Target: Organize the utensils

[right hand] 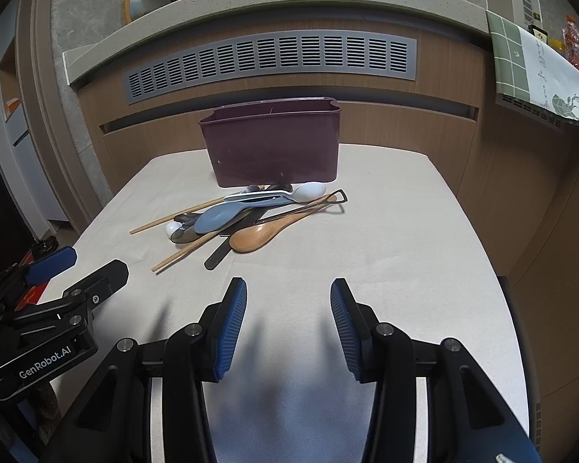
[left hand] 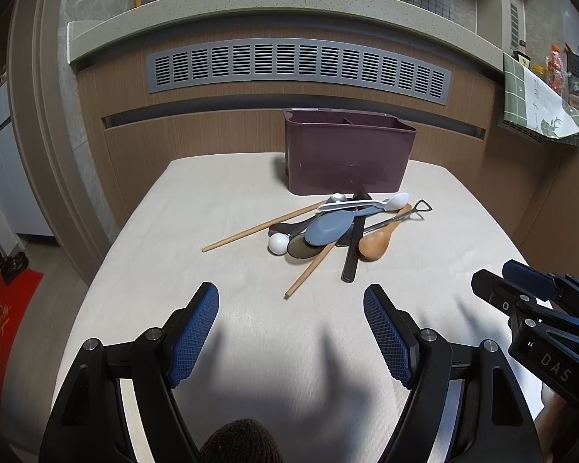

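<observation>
Landmark: the maroon utensil caddy (left hand: 347, 154) is being taken as the reference; it is standing upright at the far end of the cloth-covered table (left hand: 220, 200), with a divider visible inside.

Utensil pile: a heap of utensils is lying on the cloth just in front of the caddy, on the side nearer the grippers.

Grey-blue spoon (left hand: 328, 225): it is resting on top of the heap, directly before the caddy's front wall.

White spoon (left hand: 370, 203): it is lying across the heap close to the caddy's base, bowl toward the caddy's right end (a second white bowl (left hand: 278, 245) is showing at the pile's left edge).

Wooden spoon (left hand: 378, 241): it is lying at the pile's right side, bowl turned away from the caddy.

Chopsticks (left hand: 266, 225): one is angling out left of the heap, the other (left hand: 308, 270) is pointing away from the caddy toward the grippers.

Black handle (left hand: 353, 250): it is projecting from the heap, away from the caddy.

Left gripper (left hand: 291, 297): it is being held above the cloth, well short of the pile and the caddy; jaws spread wide, nothing between them.

Right gripper (right hand: 288, 289): it is likewise being held short of the pile, jaws parted wide and gripping nothing.
</observation>
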